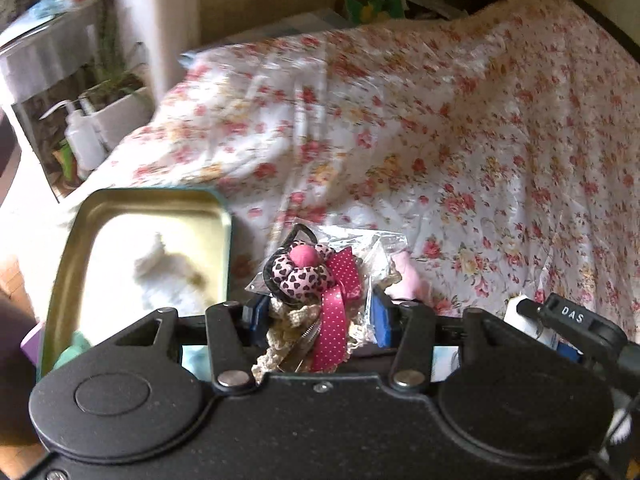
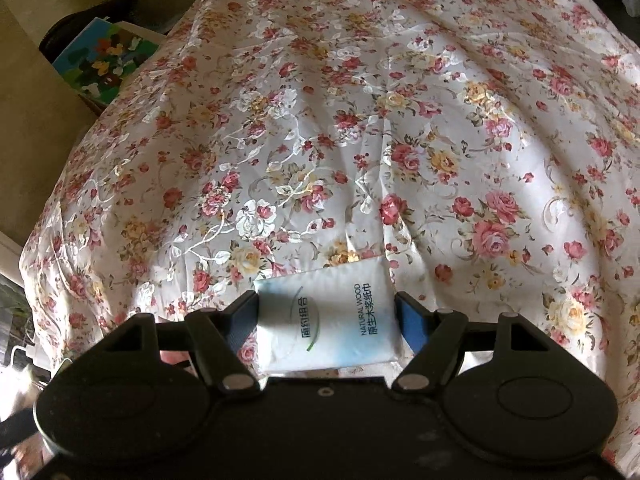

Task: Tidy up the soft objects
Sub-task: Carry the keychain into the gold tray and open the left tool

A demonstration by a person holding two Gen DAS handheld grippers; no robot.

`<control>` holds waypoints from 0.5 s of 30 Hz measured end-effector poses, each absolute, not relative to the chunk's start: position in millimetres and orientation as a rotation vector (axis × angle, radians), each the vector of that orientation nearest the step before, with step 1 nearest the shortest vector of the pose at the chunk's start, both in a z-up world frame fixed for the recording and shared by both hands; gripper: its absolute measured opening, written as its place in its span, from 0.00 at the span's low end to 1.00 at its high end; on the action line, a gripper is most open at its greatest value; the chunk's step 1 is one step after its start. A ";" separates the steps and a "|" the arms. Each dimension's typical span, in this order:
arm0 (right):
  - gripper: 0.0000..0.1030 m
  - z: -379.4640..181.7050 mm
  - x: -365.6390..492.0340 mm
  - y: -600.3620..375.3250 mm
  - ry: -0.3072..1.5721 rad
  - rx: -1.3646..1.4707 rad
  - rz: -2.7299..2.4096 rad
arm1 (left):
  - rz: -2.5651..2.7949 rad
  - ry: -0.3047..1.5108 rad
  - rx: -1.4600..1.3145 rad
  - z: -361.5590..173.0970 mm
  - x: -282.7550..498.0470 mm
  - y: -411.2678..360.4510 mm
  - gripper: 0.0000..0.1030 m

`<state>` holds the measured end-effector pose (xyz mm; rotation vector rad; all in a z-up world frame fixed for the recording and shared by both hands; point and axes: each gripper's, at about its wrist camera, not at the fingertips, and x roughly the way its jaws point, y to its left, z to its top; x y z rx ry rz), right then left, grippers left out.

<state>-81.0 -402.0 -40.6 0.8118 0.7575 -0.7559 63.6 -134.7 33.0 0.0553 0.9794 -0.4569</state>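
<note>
My left gripper is shut on a bundle of hair accessories: a pink heart-print fabric flower, a dotted pink ribbon, cream lace and a black elastic, partly in a clear bag. It hangs above the floral bedspread, just right of an open metal tin with something white and fluffy inside. My right gripper is shut on a white and blue tissue pack, held low over the bedspread. In the left wrist view the right gripper shows at the right edge.
A pink soft item lies on the bed behind the bundle. Left of the bed stand white squeeze bottles and a planter. A colourful box sits beyond the bed's far corner.
</note>
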 end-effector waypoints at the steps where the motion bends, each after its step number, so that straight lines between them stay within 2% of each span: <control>1: 0.71 -40.1 -81.2 -401.4 0.756 0.806 -0.756 | -0.450 0.974 0.044 35.6 62.3 -125.2 0.47; 15: 0.71 -28.7 -67.1 -372.9 0.740 0.701 -0.691 | -0.260 0.935 -0.036 34.3 94.5 -15.6 0.47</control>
